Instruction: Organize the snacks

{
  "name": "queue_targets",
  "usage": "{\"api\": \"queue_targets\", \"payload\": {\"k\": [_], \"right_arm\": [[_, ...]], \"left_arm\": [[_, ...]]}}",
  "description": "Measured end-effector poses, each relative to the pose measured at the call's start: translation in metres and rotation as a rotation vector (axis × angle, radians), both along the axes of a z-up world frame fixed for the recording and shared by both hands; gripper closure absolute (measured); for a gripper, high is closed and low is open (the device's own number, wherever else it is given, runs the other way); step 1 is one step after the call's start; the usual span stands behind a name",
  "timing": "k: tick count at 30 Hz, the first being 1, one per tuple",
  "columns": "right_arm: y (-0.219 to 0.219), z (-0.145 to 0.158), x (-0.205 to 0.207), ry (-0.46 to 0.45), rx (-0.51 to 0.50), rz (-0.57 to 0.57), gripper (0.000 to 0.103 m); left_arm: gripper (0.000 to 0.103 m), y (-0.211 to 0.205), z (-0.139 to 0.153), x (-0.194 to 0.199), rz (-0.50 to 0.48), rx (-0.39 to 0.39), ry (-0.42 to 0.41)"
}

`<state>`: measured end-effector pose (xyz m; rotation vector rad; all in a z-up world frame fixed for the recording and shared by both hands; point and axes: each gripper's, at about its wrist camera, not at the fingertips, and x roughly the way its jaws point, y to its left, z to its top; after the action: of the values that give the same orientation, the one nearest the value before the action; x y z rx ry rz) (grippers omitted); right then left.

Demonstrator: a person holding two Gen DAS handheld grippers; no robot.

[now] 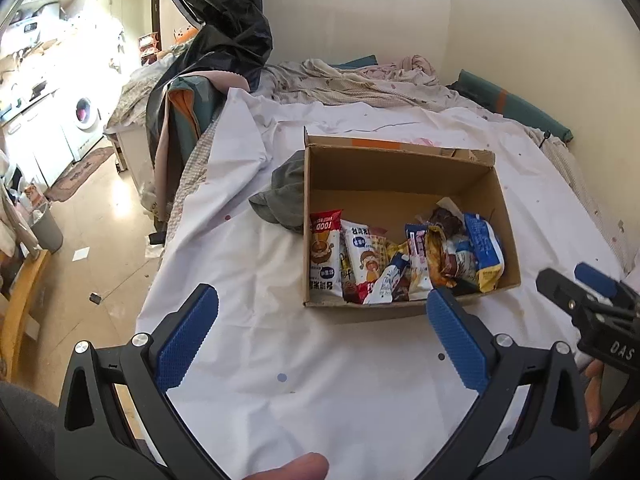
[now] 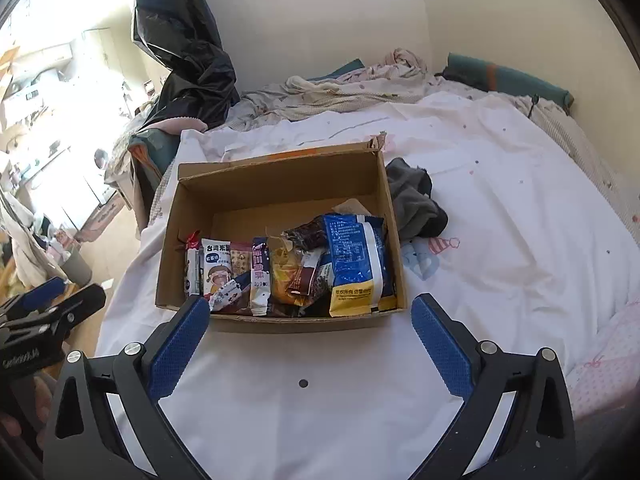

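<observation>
We start with the snack packets point(image 2: 288, 272), which stand and lean in a crowded row along the near wall of the cardboard box point(image 2: 280, 184); the far half of its floor is bare. A large blue-and-yellow bag point(image 2: 356, 260) fills the right end, a red-topped packet point(image 1: 325, 256) stands at the left end, and smaller wrappers are wedged between them.

The box sits on a white bedsheet point(image 2: 500, 216), with a grey cloth point(image 2: 412, 200) bunched just beside its right wall in the right wrist view.

Our left gripper point(image 1: 322, 340) is spread wide with nothing between its fingers, hanging over the sheet on the near side of the box. Our right gripper point(image 2: 310, 344) is likewise released and empty, its blue pads just short of the box's near wall.

As we judge it, the risks are these: the packets lean on one another, so pulling one could tip its neighbours; the soft bed could let the light box slide or tilt if we push its wall; and the glossy wrappers may slip from the pads.
</observation>
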<state>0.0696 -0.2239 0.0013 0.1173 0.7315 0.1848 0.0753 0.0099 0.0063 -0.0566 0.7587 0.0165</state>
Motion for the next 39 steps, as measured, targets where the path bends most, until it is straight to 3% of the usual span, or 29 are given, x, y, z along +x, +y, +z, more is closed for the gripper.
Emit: {"api": "queue_targets", "payload": {"k": [39], "right_arm": [[0.007, -0.009, -0.001, 0.029, 0.002, 0.003, 0.000]], "left_arm": [[0.000, 0.000, -0.010, 0.002, 0.013, -0.030, 0.029]]}}
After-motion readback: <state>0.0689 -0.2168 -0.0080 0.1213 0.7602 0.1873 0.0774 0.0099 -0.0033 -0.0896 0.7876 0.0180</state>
